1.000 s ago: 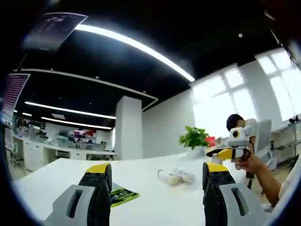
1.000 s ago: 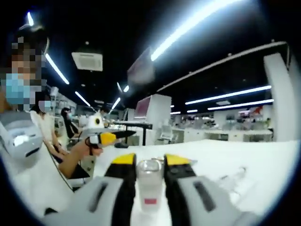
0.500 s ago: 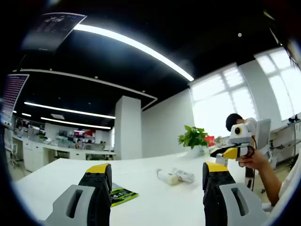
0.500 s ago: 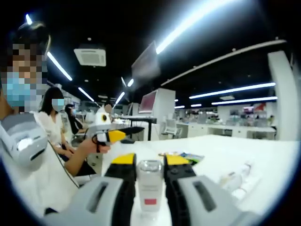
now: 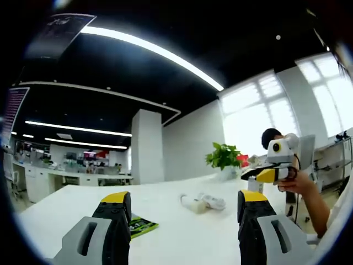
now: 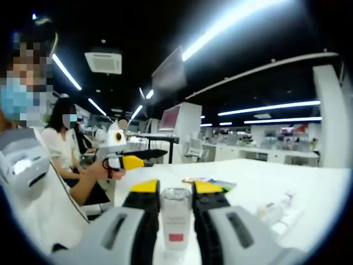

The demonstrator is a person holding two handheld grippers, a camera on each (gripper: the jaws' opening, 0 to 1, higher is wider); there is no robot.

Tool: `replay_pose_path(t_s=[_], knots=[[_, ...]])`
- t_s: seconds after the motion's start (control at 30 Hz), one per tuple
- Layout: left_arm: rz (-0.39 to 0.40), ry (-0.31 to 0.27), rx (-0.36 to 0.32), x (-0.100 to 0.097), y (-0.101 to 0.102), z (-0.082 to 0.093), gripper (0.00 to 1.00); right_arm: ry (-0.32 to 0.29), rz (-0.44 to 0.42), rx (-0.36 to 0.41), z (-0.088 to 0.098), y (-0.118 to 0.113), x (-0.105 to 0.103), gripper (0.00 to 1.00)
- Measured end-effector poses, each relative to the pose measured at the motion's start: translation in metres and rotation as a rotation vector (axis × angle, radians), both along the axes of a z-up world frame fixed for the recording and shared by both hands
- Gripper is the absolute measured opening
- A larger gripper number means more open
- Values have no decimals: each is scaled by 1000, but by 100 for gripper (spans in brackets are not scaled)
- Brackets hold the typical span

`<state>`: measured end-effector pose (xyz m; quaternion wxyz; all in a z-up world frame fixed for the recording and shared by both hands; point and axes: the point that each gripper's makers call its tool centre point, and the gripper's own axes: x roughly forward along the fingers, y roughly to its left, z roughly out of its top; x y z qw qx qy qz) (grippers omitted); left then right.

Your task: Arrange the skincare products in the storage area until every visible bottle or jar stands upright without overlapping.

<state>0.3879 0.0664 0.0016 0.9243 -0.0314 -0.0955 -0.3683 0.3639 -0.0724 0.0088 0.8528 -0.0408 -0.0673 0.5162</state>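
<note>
Two white skincare tubes [image 5: 197, 202] lie on their sides on the white table [image 5: 165, 237], beyond my left gripper [image 5: 182, 200], which is open with nothing between its jaws. The same tubes [image 6: 274, 210] lie at the right of the right gripper view. My right gripper [image 6: 176, 189] is shut on a small clear bottle [image 6: 176, 218] with a pink label, held upright above the table's near edge. In the left gripper view the right gripper [image 5: 255, 176] hangs at the right in a person's hand. The left gripper [image 6: 149, 156] is open at the left of the right gripper view.
A green leaflet [image 5: 141, 225] lies on the table near the left jaw, and the leaflet [image 6: 216, 183] also shows past the bottle. A potted plant [image 5: 223, 157] stands at the far edge. People [image 6: 66, 143] sit at desks beyond the table.
Both views have shifted slightly with the hands. In the left gripper view the right gripper sits a little higher. The bottle stays clamped, and the tubes have not moved on the table.
</note>
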Motion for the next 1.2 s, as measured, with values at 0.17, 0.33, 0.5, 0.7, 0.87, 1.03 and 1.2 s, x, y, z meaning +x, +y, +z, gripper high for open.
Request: replay_pose_path(t_s=[0.17,0.33,0.5,0.7,0.87,1.03,1.2], knots=[[1,-1,0,0,0,0,81,3,-17,5,-1,0,3,22],[0,1,-1,0,0,0,81,52,-3,16,-9,1,8,21],[7,-1,11,0,1,-1,81,91,1,19,-15,2,10,22],[3,1,14,0,0,-1,81,124,16,24,-19,2,10,22],[1,7,16,1,0,-3,81,142,19,5,-25,3,11,22],[1,6,16,1,0,-3,81,169,30,-2,-32,4,12,22],[-1,7,20,1,0,-3,81,193,31,-23,-39,4,12,22]])
